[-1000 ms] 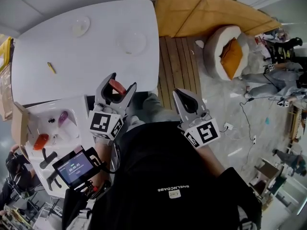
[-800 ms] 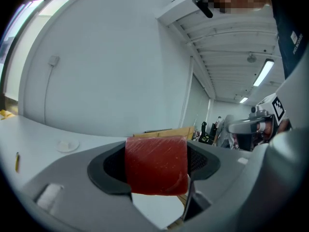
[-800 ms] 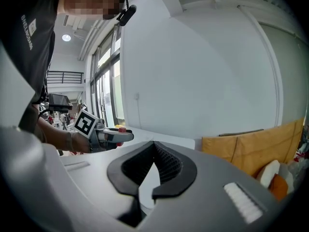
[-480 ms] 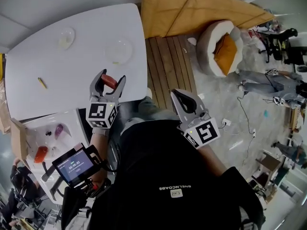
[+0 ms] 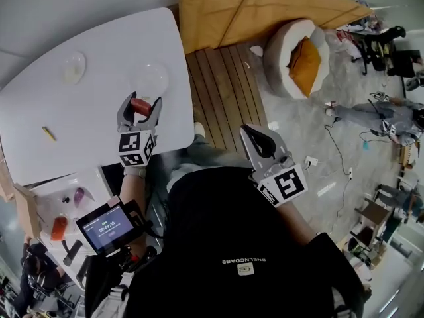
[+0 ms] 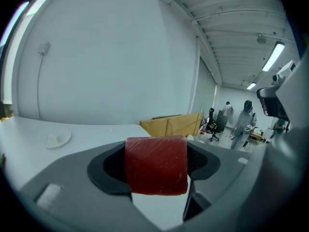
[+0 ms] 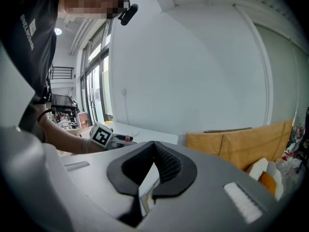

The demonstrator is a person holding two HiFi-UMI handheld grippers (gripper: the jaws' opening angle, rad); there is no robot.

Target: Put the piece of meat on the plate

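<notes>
In the head view my left gripper is shut on a red block of meat and hovers over the white table. A clear glass plate lies just beyond its fingertips. The left gripper view shows the meat clamped between the two black pads of the left gripper. My right gripper is off the table's right side, above the floor, jaws together and holding nothing. Its own view shows the right gripper pads meeting, with the left gripper's marker cube beyond them.
A second small dish and a yellow stick-like thing lie on the table. A white side unit with toy foods stands at lower left beside a small screen. Wooden slats, a round cushion and cardboard are to the right.
My left gripper has carried the meat forward over the table, closer to the glass plate. The right gripper has shifted slightly and stays shut.
</notes>
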